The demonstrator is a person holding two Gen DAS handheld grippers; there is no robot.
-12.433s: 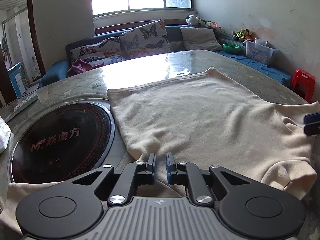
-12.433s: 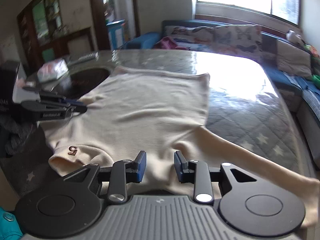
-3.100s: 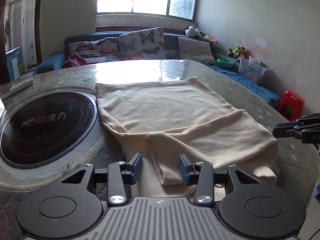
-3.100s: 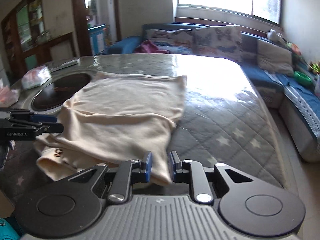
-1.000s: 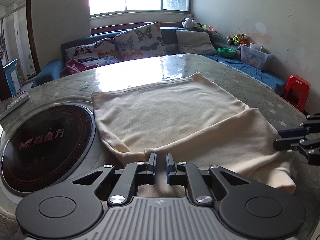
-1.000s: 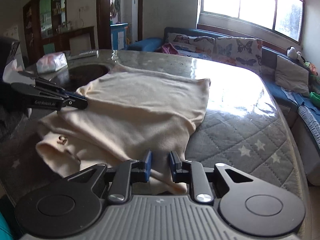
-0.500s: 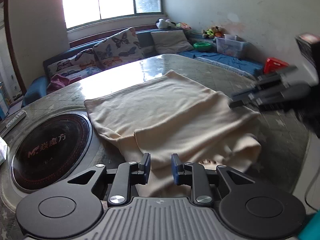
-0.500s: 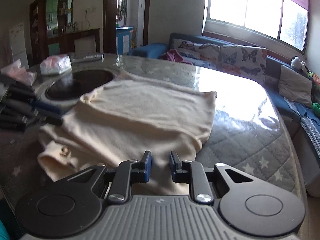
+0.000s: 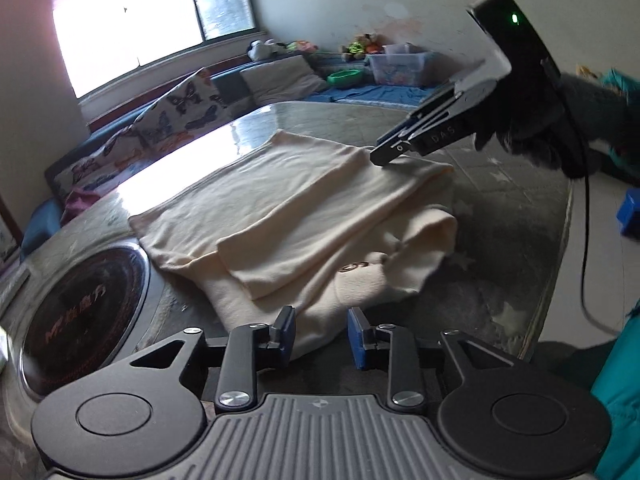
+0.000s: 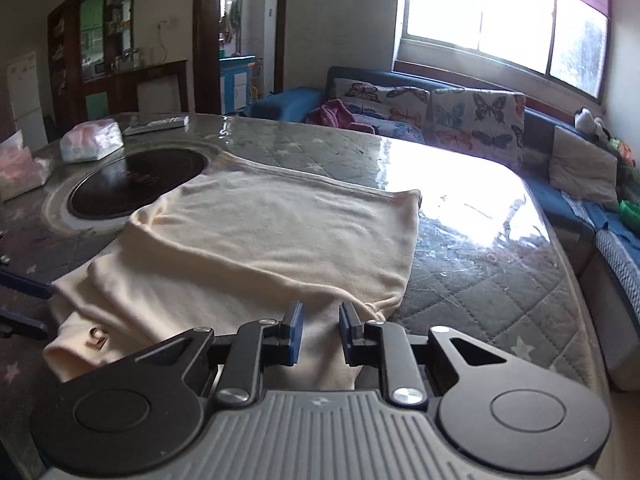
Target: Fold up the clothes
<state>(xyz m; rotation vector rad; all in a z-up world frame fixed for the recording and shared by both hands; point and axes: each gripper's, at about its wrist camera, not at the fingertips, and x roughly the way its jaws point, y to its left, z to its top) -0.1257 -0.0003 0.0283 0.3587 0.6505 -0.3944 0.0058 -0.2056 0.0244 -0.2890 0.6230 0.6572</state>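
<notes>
Left wrist: left gripper (image 9: 321, 334) opening, straddling garment (image 9: 296, 216)

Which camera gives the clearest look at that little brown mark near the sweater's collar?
The left wrist view: the mark faces the camera, sharp and unobstructed on the cream sweater. In the right wrist view it sits small, off to the side and tilted, harder to read.

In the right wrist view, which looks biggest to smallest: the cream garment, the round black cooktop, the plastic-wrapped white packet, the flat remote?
1. Cream knitted garment, by far the largest.
2. Round black cooktop set in the table.
3. Plastic-wrapped white packet.
4. Flat pale remote, though it lies farthest from the camera, so its true size is unsure.
</notes>
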